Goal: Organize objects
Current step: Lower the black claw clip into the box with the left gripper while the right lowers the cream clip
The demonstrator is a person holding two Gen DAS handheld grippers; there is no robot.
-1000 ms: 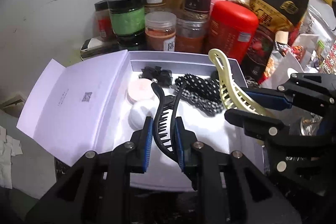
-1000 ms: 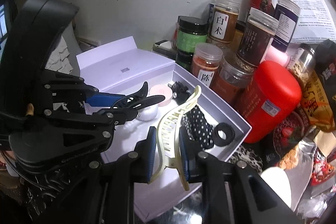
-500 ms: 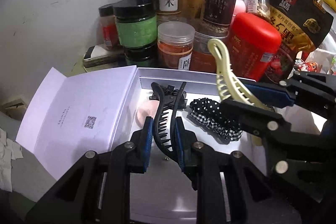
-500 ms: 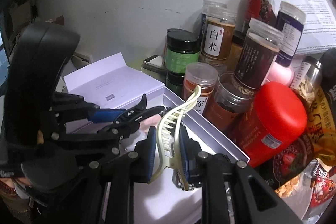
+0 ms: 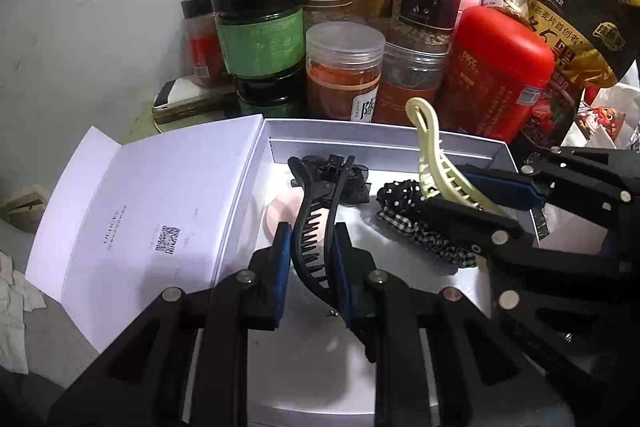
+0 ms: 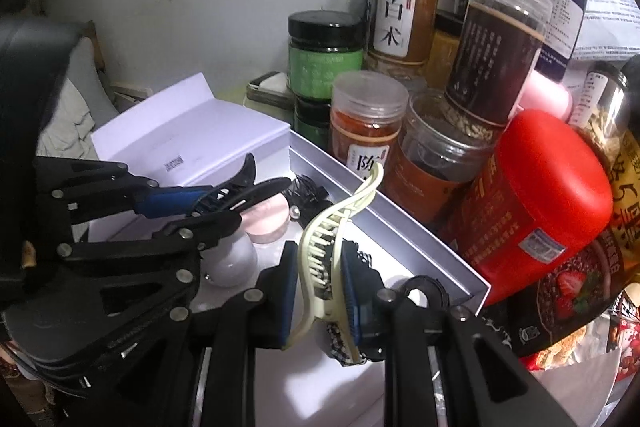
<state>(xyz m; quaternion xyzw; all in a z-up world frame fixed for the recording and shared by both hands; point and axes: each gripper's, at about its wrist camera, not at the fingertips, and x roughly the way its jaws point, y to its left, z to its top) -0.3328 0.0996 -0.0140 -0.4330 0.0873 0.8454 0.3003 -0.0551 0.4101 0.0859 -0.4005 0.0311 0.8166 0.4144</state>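
Observation:
My left gripper (image 5: 311,250) is shut on a black hair claw clip (image 5: 316,211), held over the open white box (image 5: 384,143). Beside it on the right, my right gripper (image 6: 320,277) is shut on a cream hair claw clip (image 6: 340,223), also above the box; in the left wrist view that cream clip (image 5: 434,155) juts up near the box's far wall. In the box lie a polka-dot scrunchie (image 5: 404,199), a pink round puff (image 5: 282,213), a black bow clip (image 5: 352,183), a white round object (image 6: 236,259) and a black ring (image 6: 424,287).
The box's lid (image 5: 152,215) lies open flat to the left. Behind the box, against the wall, stand several jars (image 5: 340,67), a red canister (image 5: 500,67) and snack bags (image 5: 568,7). A small tin (image 5: 180,103) lies at the back left.
Both grippers, each still holding its clip, have moved forward over the box toward its far wall and the jars; the jars look bigger and nearer now.

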